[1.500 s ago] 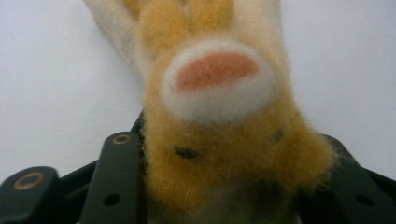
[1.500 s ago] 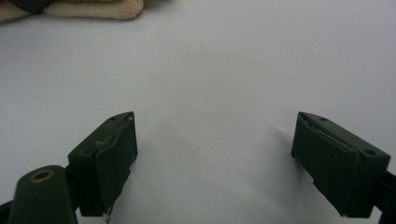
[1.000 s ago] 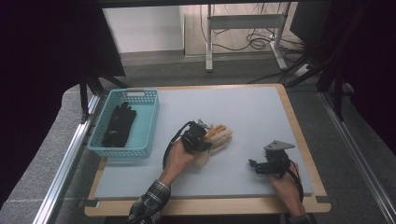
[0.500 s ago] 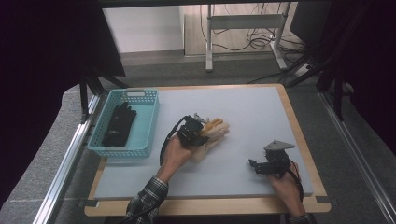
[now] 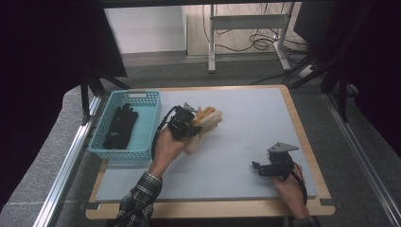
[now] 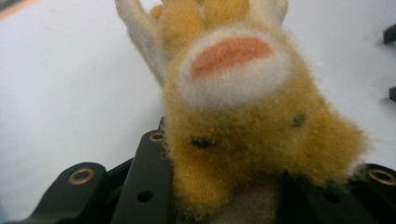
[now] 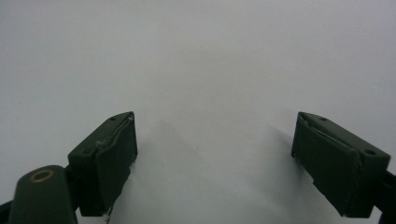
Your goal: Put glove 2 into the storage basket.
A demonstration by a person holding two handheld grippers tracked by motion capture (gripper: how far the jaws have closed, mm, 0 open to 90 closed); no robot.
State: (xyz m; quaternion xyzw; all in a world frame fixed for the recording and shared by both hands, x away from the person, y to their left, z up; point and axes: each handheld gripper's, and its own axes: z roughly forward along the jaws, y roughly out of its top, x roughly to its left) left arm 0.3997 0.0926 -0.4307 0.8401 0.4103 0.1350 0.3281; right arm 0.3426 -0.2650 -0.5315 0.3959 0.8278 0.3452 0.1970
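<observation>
A: Start at the left. What sits there?

B: A teal basket [image 5: 126, 142] on the mat's [image 5: 246, 123] left edge, with a black glove [image 5: 121, 126] lying inside it, flat on the bottom.

A: And just right of the basket?

B: The left gripper [image 5: 187, 124], held in the person's left hand [image 5: 166, 147]. A sleeve in plaid comes up from the mat's near edge. The gripper is just beside the basket's right wall, not touching it as far as I can tell.

A: Is that gripper clenched or released?

B: Clenched, on a fuzzy glove [image 5: 204, 124], yellow-orange and cream. In the left gripper view the glove [image 6: 243, 116] bulges out between the two black jaws, which press in on its cuff end from either side. An orange patch ringed in white faces the camera, and the cream fingers point away over the mat [image 6: 70, 84].

A: Where is that glove against the basket?

B: Right of it, near the basket's far right corner. It seems lifted off the mat, with a cream part hanging below the gripper; I cannot tell if that part brushes the surface.

A: Farther right?

B: Bare mat, then the right gripper [image 5: 265, 168], well apart from the basket, near the mat's near right corner. The right hand [image 5: 289, 187] holds it from behind, a grey plate on top.

A: Its state?

B: Released. In the right gripper view [image 7: 215, 154] the jaws stand wide apart with only mat [image 7: 201, 60] between them.
</observation>
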